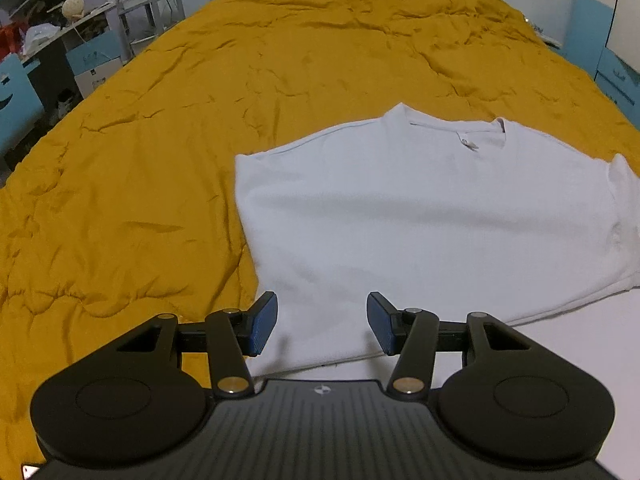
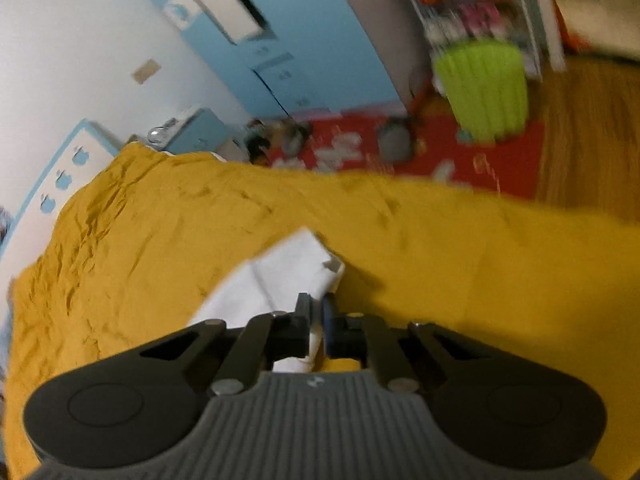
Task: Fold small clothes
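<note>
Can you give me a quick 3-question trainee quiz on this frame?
1. True or false: the left gripper is open, with nothing between its fingers.
2. What does the right gripper hold? A) blanket B) white shirt C) nothing
3. The white shirt lies on a ____-coloured blanket.

Key: 1 true; 2 B, a piece of the white shirt; 3 mustard.

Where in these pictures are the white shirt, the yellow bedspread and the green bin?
white shirt (image 1: 420, 208), left wrist view, middle of its chest.
yellow bedspread (image 1: 160, 160), left wrist view, bare wrinkled stretch left of the shirt.
green bin (image 2: 486, 88), right wrist view, its ribbed side.
</note>
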The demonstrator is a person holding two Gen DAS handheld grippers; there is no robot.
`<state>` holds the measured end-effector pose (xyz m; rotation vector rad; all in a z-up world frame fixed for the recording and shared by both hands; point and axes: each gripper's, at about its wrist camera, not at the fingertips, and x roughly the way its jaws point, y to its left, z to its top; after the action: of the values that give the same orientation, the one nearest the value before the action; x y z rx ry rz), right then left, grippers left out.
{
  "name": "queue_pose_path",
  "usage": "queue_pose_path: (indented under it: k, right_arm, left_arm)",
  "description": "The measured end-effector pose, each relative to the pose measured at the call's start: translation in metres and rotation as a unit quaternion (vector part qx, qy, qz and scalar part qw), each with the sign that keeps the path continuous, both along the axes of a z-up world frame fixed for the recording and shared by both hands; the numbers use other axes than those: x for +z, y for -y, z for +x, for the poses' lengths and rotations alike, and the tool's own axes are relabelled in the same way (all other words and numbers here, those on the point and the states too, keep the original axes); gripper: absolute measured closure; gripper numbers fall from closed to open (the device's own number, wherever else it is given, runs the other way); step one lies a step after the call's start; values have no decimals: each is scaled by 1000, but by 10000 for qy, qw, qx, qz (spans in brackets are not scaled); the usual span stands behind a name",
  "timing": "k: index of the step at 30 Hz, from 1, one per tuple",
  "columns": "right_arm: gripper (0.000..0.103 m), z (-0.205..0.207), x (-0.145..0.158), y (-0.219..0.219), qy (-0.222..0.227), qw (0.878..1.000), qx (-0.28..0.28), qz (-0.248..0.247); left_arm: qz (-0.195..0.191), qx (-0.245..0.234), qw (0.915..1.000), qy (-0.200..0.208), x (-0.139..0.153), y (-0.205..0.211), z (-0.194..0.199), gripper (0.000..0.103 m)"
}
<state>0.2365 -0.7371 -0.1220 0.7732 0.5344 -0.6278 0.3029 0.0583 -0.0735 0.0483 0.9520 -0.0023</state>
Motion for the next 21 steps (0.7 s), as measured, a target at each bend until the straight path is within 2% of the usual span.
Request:
queue_pose_path:
  k: [3,6,10,14,17,21]
  right_arm:
    - [103,11,42,-29,-47,9976,372,-579]
    - [103,31,96,-75,11,9877,977,-1218]
    - [103,55,178,-164,420,9640,1878,-1835]
    - [103,73,239,-266,617,9348,2616,-2320]
    - [103,78,270,-346,942,9101,3158,-2512]
    - [103,86,285,-437,1230,8916,3624,-2419]
  left_arm:
    - [-72,85,9999,94,5,-10,-6,42]
    - [-103,326,9993,121,9,-21,-10,42]
    - [-319,412,9984,197,15,-38,-21,42]
    - [-537,419,9975,196,18,-50,-28,42]
    - [-765,461,9957,226,20,-58,-32,42]
    - [-1060,449,9927,349,24,-67,-34,43]
